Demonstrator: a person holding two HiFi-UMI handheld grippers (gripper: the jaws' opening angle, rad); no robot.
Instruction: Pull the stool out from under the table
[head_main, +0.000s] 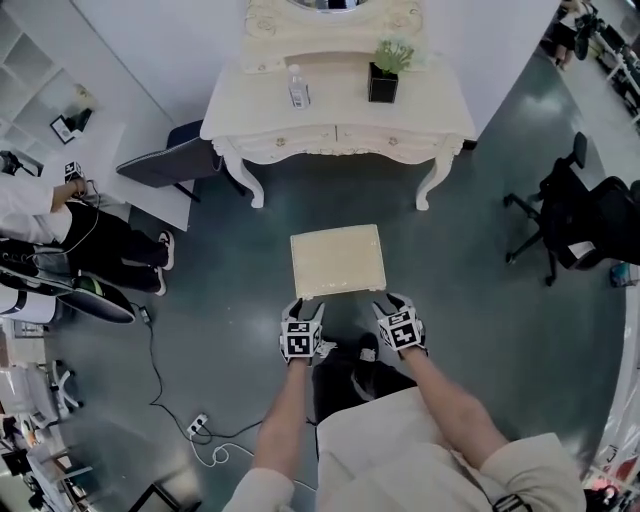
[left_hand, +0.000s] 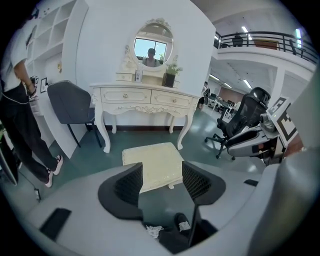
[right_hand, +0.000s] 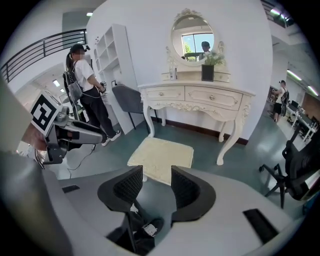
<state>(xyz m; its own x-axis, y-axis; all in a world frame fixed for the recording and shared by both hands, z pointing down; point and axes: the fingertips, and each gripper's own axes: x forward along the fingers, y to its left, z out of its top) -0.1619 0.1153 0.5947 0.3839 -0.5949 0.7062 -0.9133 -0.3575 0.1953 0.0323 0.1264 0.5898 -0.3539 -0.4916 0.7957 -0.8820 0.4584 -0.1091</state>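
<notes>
Head view showed the stool (head_main: 338, 261) on the floor, clear of the worktop (head_main: 340, 115), with the left tool (head_main: 305, 308) and right tool (head_main: 393, 303) at its near edge. Left gripper view showed that tool's jaws apart and empty, the stool beyond them. Right gripper view showed the same: jaws parted, gripping nothing.

No words or numbers can be read; only square markers (head_main: 298, 343) on the left gripper (head_main: 304, 306) and right gripper (head_main: 391, 301).

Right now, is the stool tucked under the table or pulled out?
Pulled out. The stool stands wholly on the floor in front of the table, with a gap between them.
</notes>
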